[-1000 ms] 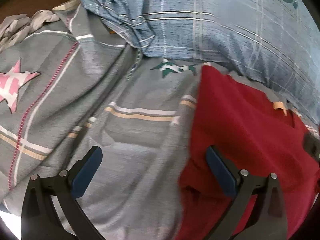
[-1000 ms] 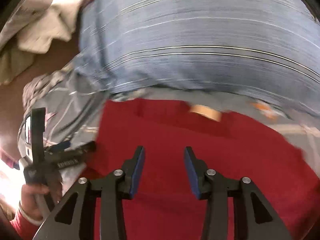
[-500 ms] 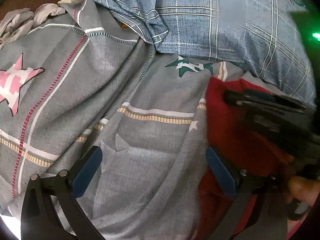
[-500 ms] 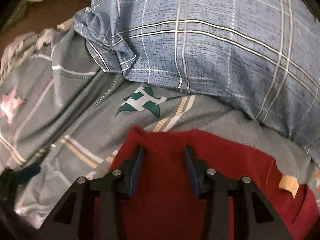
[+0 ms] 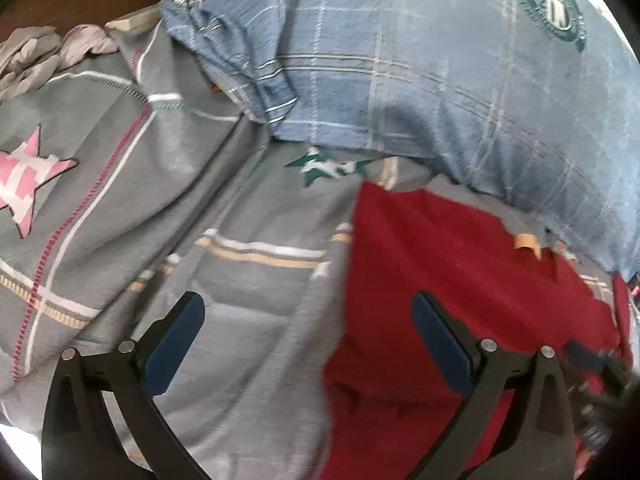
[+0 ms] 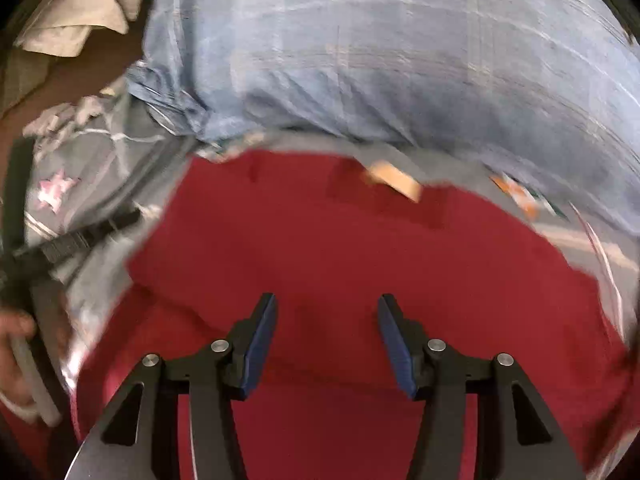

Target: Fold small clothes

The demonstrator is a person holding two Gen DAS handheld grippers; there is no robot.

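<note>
A small dark red garment (image 5: pixel 440 280) lies flat on the grey star-patterned bedspread (image 5: pixel 240 208), a tan label (image 5: pixel 526 242) at its far edge. My left gripper (image 5: pixel 306 304) is open wide, straddling the garment's left edge with one pad over the spread and one over the red cloth, gripping nothing. In the right wrist view the red garment (image 6: pixel 340 248) fills the middle. My right gripper (image 6: pixel 327 302) hovers over it with its jaws opening and only flat cloth below the gap. The left gripper (image 6: pixel 80 236) shows blurred at that view's left, held by a hand (image 6: pixel 16 340).
A big blue plaid pillow (image 5: pixel 440 80) lies right behind the garment and overlaps the spread. Crumpled pale cloth (image 6: pixel 76 28) sits on the brown floor beyond the bed's far left corner. More grey bedspread with a pink star (image 5: pixel 24 180) stretches to the left.
The right gripper swung from the garment's far left corner back over its middle, and its jaws stand wider. It no longer crosses in front of the left gripper, which stays open.
</note>
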